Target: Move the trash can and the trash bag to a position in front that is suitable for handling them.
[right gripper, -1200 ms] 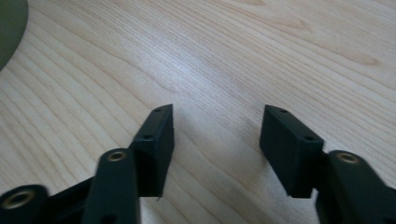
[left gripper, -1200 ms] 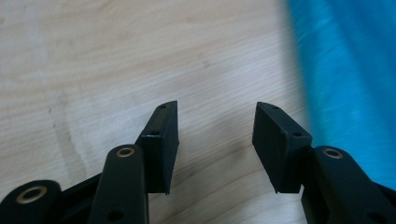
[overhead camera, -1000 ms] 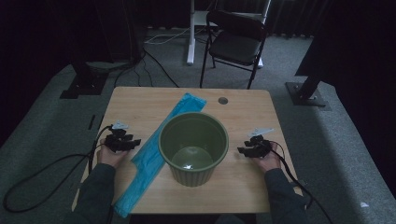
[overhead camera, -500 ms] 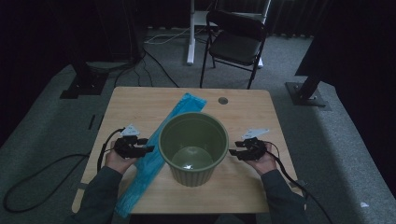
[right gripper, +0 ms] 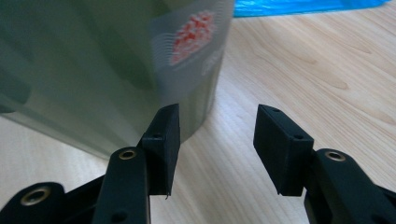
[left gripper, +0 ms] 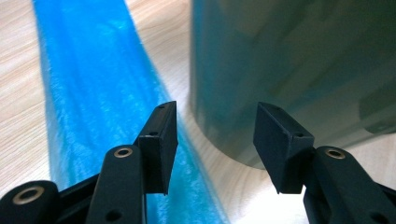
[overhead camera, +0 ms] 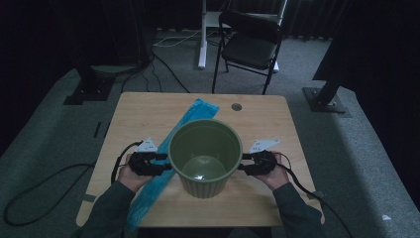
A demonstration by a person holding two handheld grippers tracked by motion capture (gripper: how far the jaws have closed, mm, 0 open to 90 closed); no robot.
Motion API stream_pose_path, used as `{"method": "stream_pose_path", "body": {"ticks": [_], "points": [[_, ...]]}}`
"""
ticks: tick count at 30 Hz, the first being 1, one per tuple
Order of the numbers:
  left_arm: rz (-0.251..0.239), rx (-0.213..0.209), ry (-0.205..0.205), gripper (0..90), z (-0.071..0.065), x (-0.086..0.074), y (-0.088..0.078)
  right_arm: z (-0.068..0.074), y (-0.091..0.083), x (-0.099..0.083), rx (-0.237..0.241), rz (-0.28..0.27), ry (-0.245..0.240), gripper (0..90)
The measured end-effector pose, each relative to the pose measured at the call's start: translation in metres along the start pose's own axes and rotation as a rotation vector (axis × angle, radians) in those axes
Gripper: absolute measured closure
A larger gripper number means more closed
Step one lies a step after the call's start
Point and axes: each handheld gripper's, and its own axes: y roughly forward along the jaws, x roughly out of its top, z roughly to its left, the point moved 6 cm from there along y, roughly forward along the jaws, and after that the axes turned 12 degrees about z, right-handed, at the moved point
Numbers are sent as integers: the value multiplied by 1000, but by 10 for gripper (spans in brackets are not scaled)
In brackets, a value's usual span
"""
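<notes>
An empty green pot (overhead camera: 205, 153) stands upright in the near middle of the wooden table (overhead camera: 148, 106). A long blue plastic bag (overhead camera: 194, 115) lies diagonally on the table and runs under the pot's left side. My left gripper (overhead camera: 166, 164) is open right at the pot's left wall, above the bag. In the left gripper view the open jaws frame the pot's wall (left gripper: 289, 60) and the blue bag (left gripper: 93, 93). My right gripper (overhead camera: 243, 164) is open at the pot's right wall. The right gripper view has the pot (right gripper: 93, 60) and its red-printed label (right gripper: 191, 32) close ahead.
A small round hole (overhead camera: 236, 106) sits near the table's far edge. Beyond the table stands a black folding chair (overhead camera: 250, 42). Cables (overhead camera: 44, 188) trail over the grey floor at the left. Bare tabletop lies behind the pot.
Both grippers have moved inward from the table's sides to the pot's walls. The pot and the bag have not moved.
</notes>
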Motion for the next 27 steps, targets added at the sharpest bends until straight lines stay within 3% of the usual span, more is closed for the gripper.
{"method": "stream_pose_path", "body": {"ticks": [11, 16, 20, 27], "points": [[9, 18, 10, 506, 3, 10, 9, -1, -3, 0, -10, -2, -8, 510], [5, 27, 5, 506, 7, 19, 17, -10, -5, -3, -20, -6, 22, 516], [33, 50, 15, 507, 9, 21, 25, -14, -5, -3, -28, -8, 38, 518], [19, 64, 0, 517, 16, 28, 31, -22, -4, -2, -38, -17, 60, 524]]}}
